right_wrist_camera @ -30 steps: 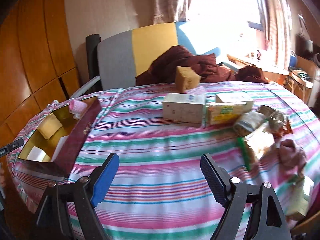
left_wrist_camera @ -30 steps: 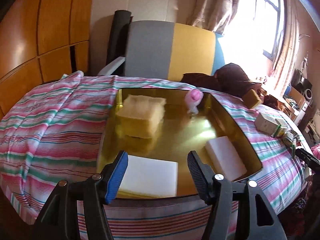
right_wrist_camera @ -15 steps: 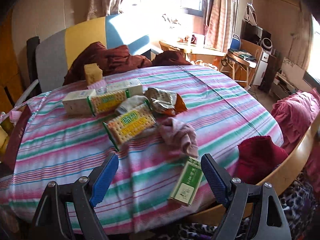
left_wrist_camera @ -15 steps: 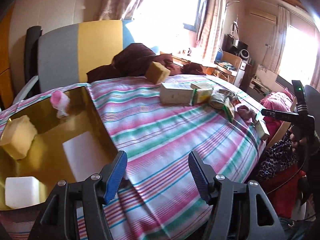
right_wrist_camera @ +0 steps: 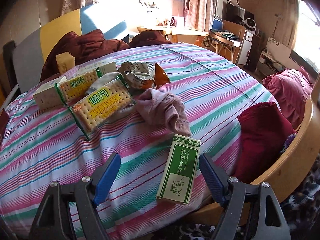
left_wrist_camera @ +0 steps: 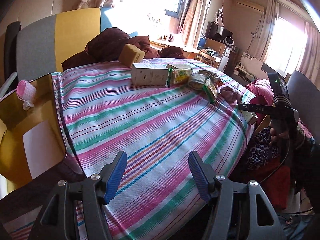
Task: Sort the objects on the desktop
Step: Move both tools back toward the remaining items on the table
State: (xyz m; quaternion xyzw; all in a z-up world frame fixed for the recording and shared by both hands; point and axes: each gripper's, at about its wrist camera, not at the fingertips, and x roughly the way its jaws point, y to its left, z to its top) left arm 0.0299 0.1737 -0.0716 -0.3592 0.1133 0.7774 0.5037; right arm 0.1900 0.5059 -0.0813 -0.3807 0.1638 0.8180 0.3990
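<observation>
In the right wrist view my right gripper (right_wrist_camera: 160,174) is open over the near table edge. A green and white carton (right_wrist_camera: 179,170) lies flat between its fingers, closer to the right one and untouched. Beyond it lie a pink sock (right_wrist_camera: 164,110), two cracker packets (right_wrist_camera: 102,104), a crumpled snack bag (right_wrist_camera: 142,76), a white box (right_wrist_camera: 48,96) and a yellow sponge (right_wrist_camera: 64,63). My left gripper (left_wrist_camera: 158,172) is open and holds nothing above the bare striped cloth (left_wrist_camera: 150,120). A gold box (left_wrist_camera: 12,144) at its left holds a pink item (left_wrist_camera: 26,93) and white foam (left_wrist_camera: 40,146).
A dark red cloth (right_wrist_camera: 260,132) lies on a wooden chair right of the table. A brown garment (left_wrist_camera: 112,46) is heaped behind the table against a grey, yellow and blue chair. A hand (left_wrist_camera: 278,134) holds the right gripper's handle at the right table edge.
Both views have swung right. The left gripper turned from the gold box towards the table's middle. The right gripper has come down around the green carton at the table edge.
</observation>
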